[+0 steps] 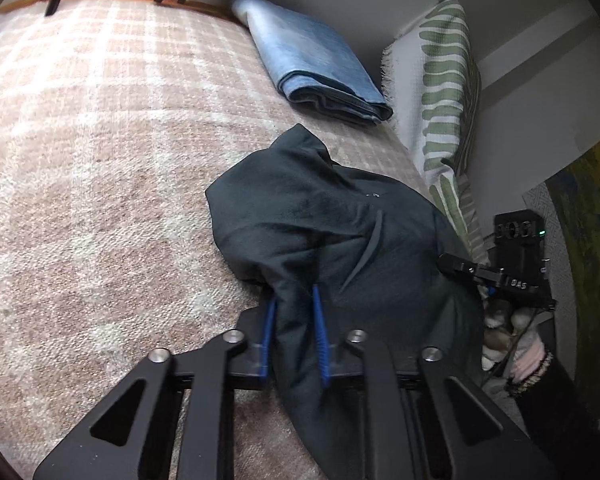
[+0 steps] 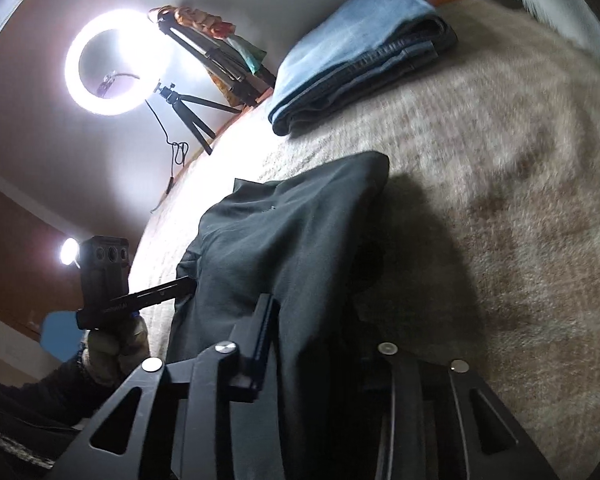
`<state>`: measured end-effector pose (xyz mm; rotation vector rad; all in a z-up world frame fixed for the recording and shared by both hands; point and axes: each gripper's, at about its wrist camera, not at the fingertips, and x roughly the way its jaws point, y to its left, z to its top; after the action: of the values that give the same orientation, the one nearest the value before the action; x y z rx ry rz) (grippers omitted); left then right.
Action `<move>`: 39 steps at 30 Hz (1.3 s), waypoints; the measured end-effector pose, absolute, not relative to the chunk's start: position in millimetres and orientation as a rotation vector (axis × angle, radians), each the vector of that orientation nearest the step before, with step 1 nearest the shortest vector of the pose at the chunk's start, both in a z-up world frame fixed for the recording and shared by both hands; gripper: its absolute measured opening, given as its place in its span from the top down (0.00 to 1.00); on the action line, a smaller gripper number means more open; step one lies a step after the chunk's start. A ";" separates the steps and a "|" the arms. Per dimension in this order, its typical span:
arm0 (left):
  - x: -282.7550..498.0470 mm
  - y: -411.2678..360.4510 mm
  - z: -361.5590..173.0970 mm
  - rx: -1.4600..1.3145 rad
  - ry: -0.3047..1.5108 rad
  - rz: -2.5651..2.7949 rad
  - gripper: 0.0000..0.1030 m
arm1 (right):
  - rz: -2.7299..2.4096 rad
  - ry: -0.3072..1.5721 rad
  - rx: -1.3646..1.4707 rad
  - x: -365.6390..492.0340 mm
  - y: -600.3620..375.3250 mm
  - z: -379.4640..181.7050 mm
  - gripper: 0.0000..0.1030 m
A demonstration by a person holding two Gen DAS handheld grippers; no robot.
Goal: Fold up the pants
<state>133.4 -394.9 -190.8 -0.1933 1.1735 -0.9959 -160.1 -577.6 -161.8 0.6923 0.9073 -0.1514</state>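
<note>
The left gripper (image 1: 296, 332) has its two blue-lined fingers (image 1: 319, 340) drawn narrow on a fold of the dark pants (image 1: 320, 232), the cloth bunched between the pads and draped down over the gripper's frame. From the other side the right gripper (image 2: 320, 336) has the same pants hanging between its jaws; one black finger (image 2: 260, 332) presses against the cloth, while the other is buried under the fabric, so the grip looks closed on the pants though the far pad is hidden. The pants lie in a rumpled heap on a checked pink-and-cream blanket (image 1: 100, 140), partly lifted at the near edge where both grippers meet them, and they cast a heavy shadow on the blanket in the right wrist view. A gloved hand (image 1: 516, 340) with a dark sleeve holds the right gripper just beside the heap; another gloved hand (image 2: 116, 344) holds the left one. Past the pants, apart from them, a folded pair of blue jeans (image 1: 316, 64) rests on the blanket near the wall. Beside the jeans a white pillow with green leaf stripes (image 1: 440, 92) leans at the bed's edge. Furthest off, a lit ring light (image 2: 116, 64) stands on a small tripod (image 2: 192, 108) with a trailing cable, and a second small lamp (image 2: 69, 251) glows low down.
</note>
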 end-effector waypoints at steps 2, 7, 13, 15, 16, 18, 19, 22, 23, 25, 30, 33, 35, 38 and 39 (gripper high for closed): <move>130.2 -397.1 -187.2 -0.172 1.147 -0.988 0.92 | -0.178 0.911 0.658 -157.7 -570.8 -155.3 0.76; 120.3 -401.8 -172.9 -0.117 1.076 -0.980 0.93 | -0.257 0.932 0.562 -151.4 -553.1 -136.2 0.80; 104.7 -405.1 -152.2 -0.038 0.975 -0.992 0.94 | -0.301 0.932 0.454 -147.3 -531.7 -112.2 0.81; 99.0 -405.5 -144.2 -0.019 0.939 -1.000 0.94 | -0.312 0.927 0.413 -145.8 -523.8 -104.2 0.81; 96.7 -404.6 -141.2 -0.012 0.925 -1.005 0.94 | -0.314 0.921 0.399 -145.5 -520.1 -99.7 0.81; 92.7 -404.8 -135.1 0.001 0.899 -1.013 0.94 | -0.317 0.915 0.383 -146.1 -515.7 -94.1 0.81; 91.1 -405.1 -133.1 0.004 0.890 -1.016 0.94 | -0.320 0.913 0.368 -145.4 -513.3 -91.3 0.81; 86.8 -405.3 -125.8 0.017 0.856 -1.025 0.94 | -0.323 0.900 0.355 -144.0 -508.9 -85.0 0.81; 86.8 -405.5 -123.1 0.017 0.847 -1.029 0.94 | -0.327 0.895 0.350 -142.3 -507.4 -83.1 0.81; 87.5 -406.4 -120.0 0.016 0.837 -1.034 0.94 | -0.331 0.887 0.345 -140.1 -505.2 -79.5 0.81; 95.5 -412.0 -113.4 0.004 0.823 -1.045 0.94 | -0.342 0.870 0.323 -133.4 -502.9 -70.0 0.81; 104.9 -416.9 -108.3 -0.003 0.812 -1.050 0.94 | -0.353 0.860 0.308 -126.9 -504.8 -65.6 0.82; 112.0 -419.9 -103.6 -0.007 0.804 -1.054 0.94 | -0.359 0.849 0.303 -120.9 -508.7 -62.0 0.82; 126.4 -425.9 -96.3 -0.014 0.788 -1.058 0.94 | -0.367 0.828 0.290 -110.3 -516.9 -54.7 0.82; 132.4 -428.3 -94.0 -0.017 0.785 -1.059 0.94 | -0.371 0.820 0.285 -106.5 -520.2 -52.1 0.82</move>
<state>132.4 -428.3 -94.0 -0.0175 0.7846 -1.0587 -106.5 -520.2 -52.1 0.2847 0.8203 -0.3708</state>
